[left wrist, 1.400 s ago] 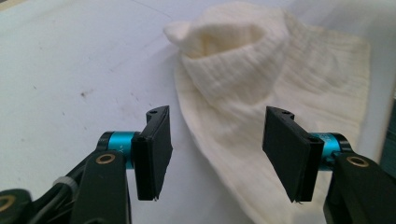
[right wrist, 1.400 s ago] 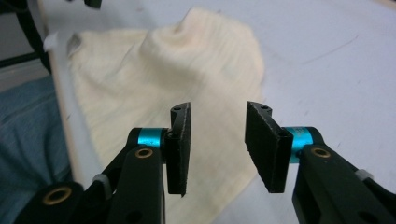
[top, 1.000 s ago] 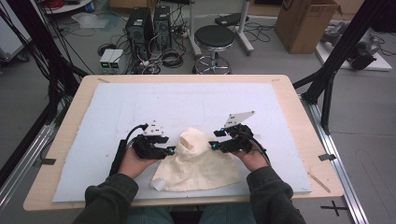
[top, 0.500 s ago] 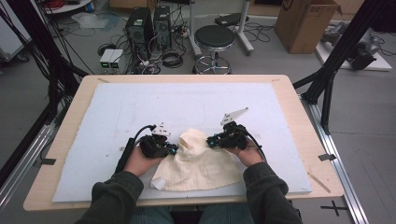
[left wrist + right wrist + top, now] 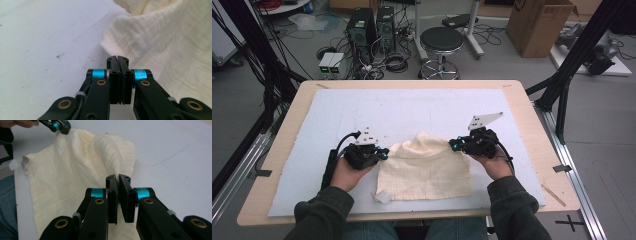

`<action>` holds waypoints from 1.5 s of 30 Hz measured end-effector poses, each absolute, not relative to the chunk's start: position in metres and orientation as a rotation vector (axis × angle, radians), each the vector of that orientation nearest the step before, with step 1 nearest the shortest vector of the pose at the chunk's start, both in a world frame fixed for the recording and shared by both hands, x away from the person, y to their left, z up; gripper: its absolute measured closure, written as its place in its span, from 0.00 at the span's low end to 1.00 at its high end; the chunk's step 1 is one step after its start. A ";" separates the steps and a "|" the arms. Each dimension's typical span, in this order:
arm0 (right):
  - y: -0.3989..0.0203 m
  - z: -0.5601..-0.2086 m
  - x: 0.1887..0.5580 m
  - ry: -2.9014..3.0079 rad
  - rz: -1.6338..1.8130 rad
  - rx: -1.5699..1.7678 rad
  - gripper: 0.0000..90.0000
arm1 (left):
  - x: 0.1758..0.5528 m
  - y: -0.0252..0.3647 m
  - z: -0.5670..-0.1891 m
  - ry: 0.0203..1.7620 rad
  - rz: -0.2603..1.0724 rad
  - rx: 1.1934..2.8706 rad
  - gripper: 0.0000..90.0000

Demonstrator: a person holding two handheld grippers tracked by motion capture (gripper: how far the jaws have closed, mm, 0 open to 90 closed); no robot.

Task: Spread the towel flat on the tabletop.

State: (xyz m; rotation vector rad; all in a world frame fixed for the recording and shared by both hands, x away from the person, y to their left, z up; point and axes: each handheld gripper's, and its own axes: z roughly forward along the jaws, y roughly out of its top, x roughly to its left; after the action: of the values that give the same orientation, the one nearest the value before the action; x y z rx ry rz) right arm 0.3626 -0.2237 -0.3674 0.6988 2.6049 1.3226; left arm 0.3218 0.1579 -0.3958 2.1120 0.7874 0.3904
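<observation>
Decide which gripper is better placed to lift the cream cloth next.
Probably right. The right gripper, jaws just closed, visibly pinches a raised fold of the cream cloth; the left gripper, also just closed, grips only its very corner.

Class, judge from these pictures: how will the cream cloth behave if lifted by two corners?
The cream cloth is probably floppy: it bunches into soft folds between the left gripper and right gripper. It likely sags in the middle. Its thin crinkled weave suggests it is light.

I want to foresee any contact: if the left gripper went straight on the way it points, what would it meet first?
Most likely the cream cloth: the left gripper has its jaws shut at the cloth's edge, pointing into its raised folds. Whether the tips pinch the hem is unclear.
</observation>
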 end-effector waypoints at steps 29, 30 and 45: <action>-0.224 -0.387 0.304 2.676 1.302 0.600 0.70 | 0.295 0.179 -0.383 0.744 0.283 2.045 0.58; -0.226 -0.384 0.309 2.654 1.292 0.612 0.69 | 0.301 0.175 -0.382 0.755 0.294 2.039 0.58; -0.213 -0.433 0.379 2.695 1.292 0.942 0.70 | 0.363 0.131 -0.427 0.889 0.342 2.181 0.61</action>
State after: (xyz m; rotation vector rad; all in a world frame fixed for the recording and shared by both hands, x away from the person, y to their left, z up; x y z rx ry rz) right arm 0.3790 -0.2133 -0.4326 0.9419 2.6948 1.2916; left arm 0.3632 0.1312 -0.4271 2.1811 0.8894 0.3416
